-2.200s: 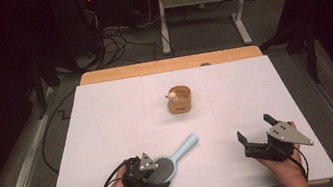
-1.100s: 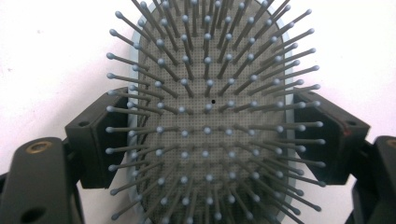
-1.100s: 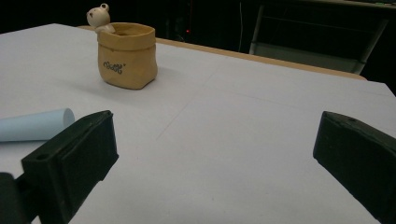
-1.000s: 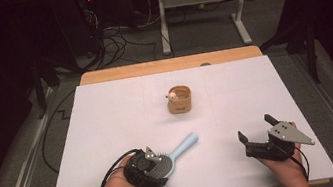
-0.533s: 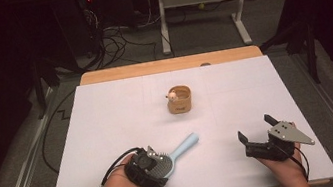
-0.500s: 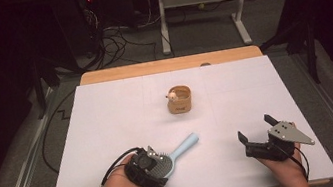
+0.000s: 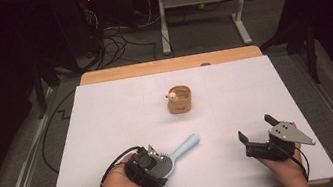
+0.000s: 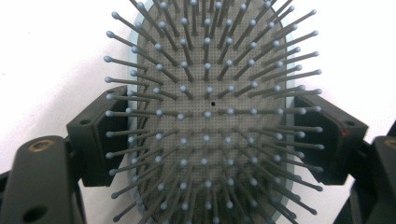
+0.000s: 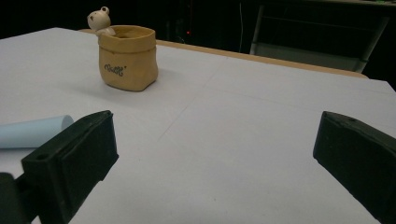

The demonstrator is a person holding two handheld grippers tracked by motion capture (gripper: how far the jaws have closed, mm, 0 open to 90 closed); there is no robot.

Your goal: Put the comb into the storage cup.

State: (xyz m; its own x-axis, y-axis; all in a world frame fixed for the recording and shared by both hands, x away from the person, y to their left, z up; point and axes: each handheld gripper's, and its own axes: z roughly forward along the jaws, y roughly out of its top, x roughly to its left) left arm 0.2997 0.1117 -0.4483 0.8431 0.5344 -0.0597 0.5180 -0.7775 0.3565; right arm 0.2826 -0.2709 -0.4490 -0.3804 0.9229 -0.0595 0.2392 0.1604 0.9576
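White table (image 7: 107,113): pot (image 7: 179,100) beyond hairbrush (image 7: 174,156), apparently gripped.

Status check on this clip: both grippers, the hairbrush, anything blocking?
Left gripper shut on hairbrush head, bristles up. Right gripper open, empty, low over the table. Bear pot stands apart at centre; nothing in the way.
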